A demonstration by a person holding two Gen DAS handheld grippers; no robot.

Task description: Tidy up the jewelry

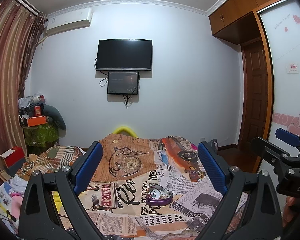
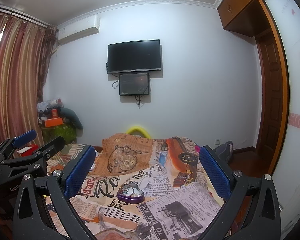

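A purple heart-shaped tin (image 1: 159,196) lies open on the newspaper-print cloth (image 1: 130,180), holding a small tangle of jewelry. The right wrist view shows the same tin (image 2: 131,194) on the cloth (image 2: 170,196). My left gripper (image 1: 150,166) hovers above and short of the tin, open, with nothing between its blue pads (image 1: 88,168). My right gripper (image 2: 148,170) is likewise open and empty, held over the cloth near the tin. Each gripper also appears at the edge of the other's view: the right gripper (image 1: 286,146) and the left gripper (image 2: 30,142).
The cloth covers a raised surface with a yellow rim (image 1: 126,130) behind it. A TV (image 1: 124,55) and small screen (image 1: 123,83) hang on the far wall. Piled boxes and bags (image 1: 38,124) stand at left by the curtain (image 1: 6,80); a wooden door (image 1: 254,92) is at right.
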